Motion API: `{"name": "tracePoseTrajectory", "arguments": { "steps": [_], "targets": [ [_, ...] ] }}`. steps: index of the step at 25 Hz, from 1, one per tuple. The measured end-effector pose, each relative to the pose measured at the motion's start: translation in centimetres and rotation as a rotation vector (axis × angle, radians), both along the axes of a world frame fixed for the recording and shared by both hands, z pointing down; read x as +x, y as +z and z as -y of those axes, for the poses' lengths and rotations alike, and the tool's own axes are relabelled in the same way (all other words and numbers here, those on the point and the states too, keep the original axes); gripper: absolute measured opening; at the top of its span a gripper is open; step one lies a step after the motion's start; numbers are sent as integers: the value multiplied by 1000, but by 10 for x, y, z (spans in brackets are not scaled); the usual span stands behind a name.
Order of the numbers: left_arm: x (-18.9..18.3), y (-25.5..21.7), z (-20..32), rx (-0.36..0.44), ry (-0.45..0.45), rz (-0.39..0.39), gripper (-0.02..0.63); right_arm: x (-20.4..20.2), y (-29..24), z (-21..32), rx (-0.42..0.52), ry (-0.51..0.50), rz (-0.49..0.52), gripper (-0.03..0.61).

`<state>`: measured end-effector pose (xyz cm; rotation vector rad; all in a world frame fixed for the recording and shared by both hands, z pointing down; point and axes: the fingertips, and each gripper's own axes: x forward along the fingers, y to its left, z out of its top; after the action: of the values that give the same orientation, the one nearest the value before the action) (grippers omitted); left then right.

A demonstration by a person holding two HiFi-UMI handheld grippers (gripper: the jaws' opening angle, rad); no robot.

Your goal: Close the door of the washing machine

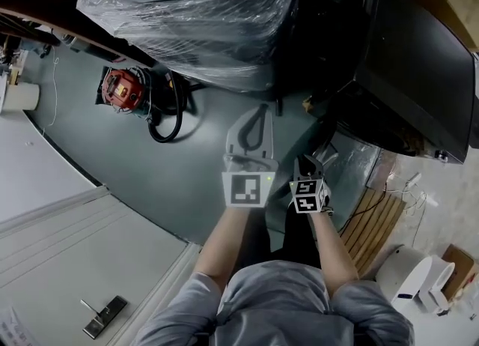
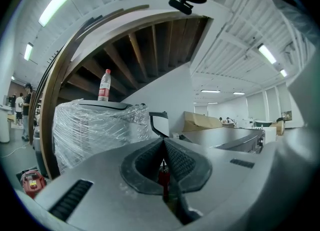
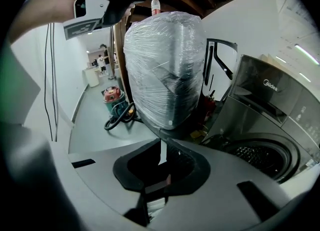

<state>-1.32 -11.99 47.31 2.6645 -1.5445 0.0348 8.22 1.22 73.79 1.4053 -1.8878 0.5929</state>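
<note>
Nearest in: right gripper (image 3: 161, 145) is carrying nothing, its jaws sitting closed with only a thin sliver showing between the ribbed black pads (image 3: 185, 162). Left gripper (image 2: 163, 142) is doing likewise, tips meeting, empty, hanging higher and off to the left.

Washing machine (image 3: 270, 105) is standing just right of the right gripper. It has a brushed silver-grey cabinet, and its round drum mouth (image 3: 260, 160) is gaping dark with perforated steel inside. Door (image 3: 220, 60) is standing swung out, seen near edge-on, with a dark glossy frame, apart from both grippers.

Judging the door rigid, hinged and light on the swing, with a smooth, slippery rim. Pushing with closed jaw tips on the outer face near the free edge looks better than pinching. The latch is likely wanting a firm last press.

Beyond: wrapped appliance (image 3: 165, 70) in crinkled clear film, bottle (image 3: 155, 5) on top; red vacuum (image 3: 112, 97) on the floor.
</note>
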Motion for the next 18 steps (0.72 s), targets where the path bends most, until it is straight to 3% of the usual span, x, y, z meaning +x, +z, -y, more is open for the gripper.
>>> {"name": "tracePoseTrajectory", "arguments": {
  "steps": [18],
  "targets": [
    [124, -13, -20, 21, 150, -25, -2, 98, -2, -47, -54, 117, -76, 9]
  ]
}}
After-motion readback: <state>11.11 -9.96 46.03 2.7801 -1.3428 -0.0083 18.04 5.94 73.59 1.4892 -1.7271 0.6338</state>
